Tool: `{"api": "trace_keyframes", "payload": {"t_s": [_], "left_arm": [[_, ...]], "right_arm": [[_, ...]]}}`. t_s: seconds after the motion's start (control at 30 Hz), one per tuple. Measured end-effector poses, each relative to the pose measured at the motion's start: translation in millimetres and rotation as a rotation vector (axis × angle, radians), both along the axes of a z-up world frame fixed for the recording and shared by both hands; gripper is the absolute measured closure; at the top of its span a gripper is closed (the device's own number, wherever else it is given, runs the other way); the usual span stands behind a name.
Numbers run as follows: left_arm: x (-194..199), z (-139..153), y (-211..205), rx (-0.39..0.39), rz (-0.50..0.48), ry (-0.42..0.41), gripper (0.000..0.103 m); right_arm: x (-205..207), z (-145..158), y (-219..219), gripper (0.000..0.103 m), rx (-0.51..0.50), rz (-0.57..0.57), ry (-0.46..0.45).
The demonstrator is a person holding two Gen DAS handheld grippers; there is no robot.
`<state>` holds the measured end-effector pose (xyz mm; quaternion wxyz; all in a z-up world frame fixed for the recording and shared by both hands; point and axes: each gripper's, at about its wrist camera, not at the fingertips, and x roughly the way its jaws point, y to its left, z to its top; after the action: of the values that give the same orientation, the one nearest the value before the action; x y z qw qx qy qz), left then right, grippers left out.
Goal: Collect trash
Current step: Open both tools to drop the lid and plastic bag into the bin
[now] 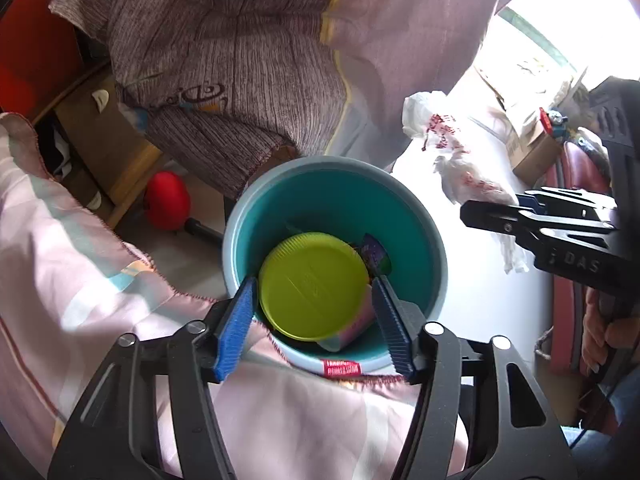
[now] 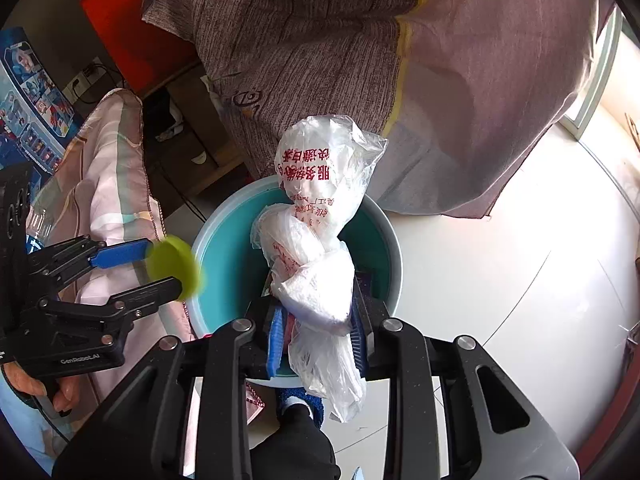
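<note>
Pale glossy floor; grey-brown draped fabric; pink bedding; bright, perhaps window glare.

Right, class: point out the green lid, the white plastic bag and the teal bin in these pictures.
green lid [image 1: 314, 286]: left wrist view, middle of its flat top.
white plastic bag [image 2: 316, 280]: right wrist view, crumpled middle, just ahead of the fingers.
teal bin [image 1: 344, 204]: left wrist view, bare inner wall at the far side.

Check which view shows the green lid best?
Left wrist. The green lid sits face-on and sharp between the left tool's fingers, over the teal bin. Right wrist shows it only as a small blurred disc at the left tool's fingertips.
</note>
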<state>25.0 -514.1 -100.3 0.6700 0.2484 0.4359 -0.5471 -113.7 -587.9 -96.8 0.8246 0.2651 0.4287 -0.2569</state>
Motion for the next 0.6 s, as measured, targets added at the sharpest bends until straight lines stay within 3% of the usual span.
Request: {"api": "trace_keyframes", "payload": {"t_s": [0.1, 0.43, 0.5, 0.57, 0.6], "left_arm": [[3, -6, -4, 0.018, 0.017, 0.009, 0.027], [13, -1, 11, -0.003, 0.066, -0.012, 0.016], [14, 3, 16, -0.008, 0.073, -0.015, 0.015], [15, 5, 20, -0.012, 0.079, -0.019, 0.015], [15, 6, 21, -0.012, 0.081, -0.021, 0.015]], "right_arm": [[1, -2, -3, 0.077, 0.001, 0.002, 0.005], [10, -6, -2, 0.073, 0.018, 0.021, 0.012], [13, -6, 1, 0.067, 0.02, 0.029, 0.015], [15, -5, 2, 0.044, 0.017, 0.03, 0.015], [16, -3, 4, 0.041, 0.015, 0.031, 0.013]]}}
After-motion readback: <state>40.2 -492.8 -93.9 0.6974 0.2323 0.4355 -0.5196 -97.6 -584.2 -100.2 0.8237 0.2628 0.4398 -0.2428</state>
